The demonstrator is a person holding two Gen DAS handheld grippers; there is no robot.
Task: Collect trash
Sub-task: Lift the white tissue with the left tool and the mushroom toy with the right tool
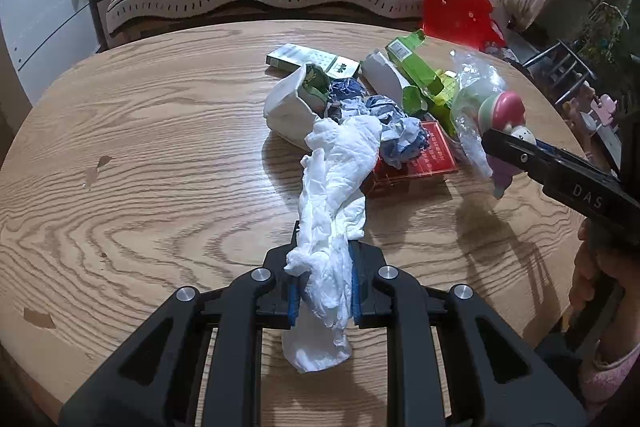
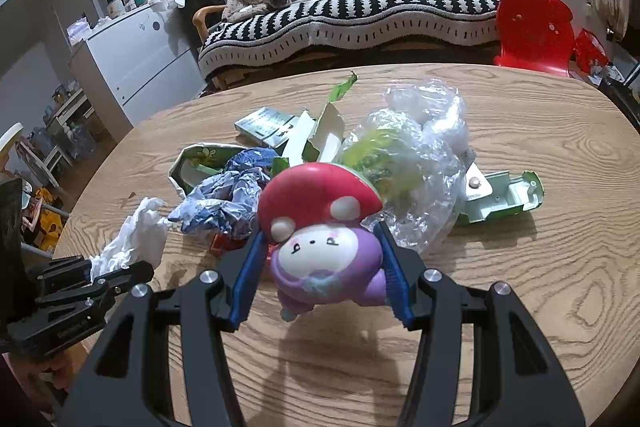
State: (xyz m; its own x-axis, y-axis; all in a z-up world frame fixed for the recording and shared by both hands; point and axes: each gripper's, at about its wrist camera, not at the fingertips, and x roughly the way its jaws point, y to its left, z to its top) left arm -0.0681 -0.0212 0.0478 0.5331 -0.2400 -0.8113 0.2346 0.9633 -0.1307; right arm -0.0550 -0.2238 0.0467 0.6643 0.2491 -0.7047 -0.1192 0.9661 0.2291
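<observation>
left gripper (image 1: 322, 281) jaws clamp the white tissue (image 1: 336, 187); right gripper (image 2: 320, 267) jaws grip the mushroom toy (image 2: 320, 227). tissue should lift clear of the surface (image 1: 160, 147) without snagging the pile.

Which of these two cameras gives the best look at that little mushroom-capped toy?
The right wrist view. There the mushroom toy fills the middle of the picture, face and red cap plain, clamped in the right gripper. The left wrist view catches it only small at the right edge, side-on and partly hidden by the gripper's black finger.
</observation>
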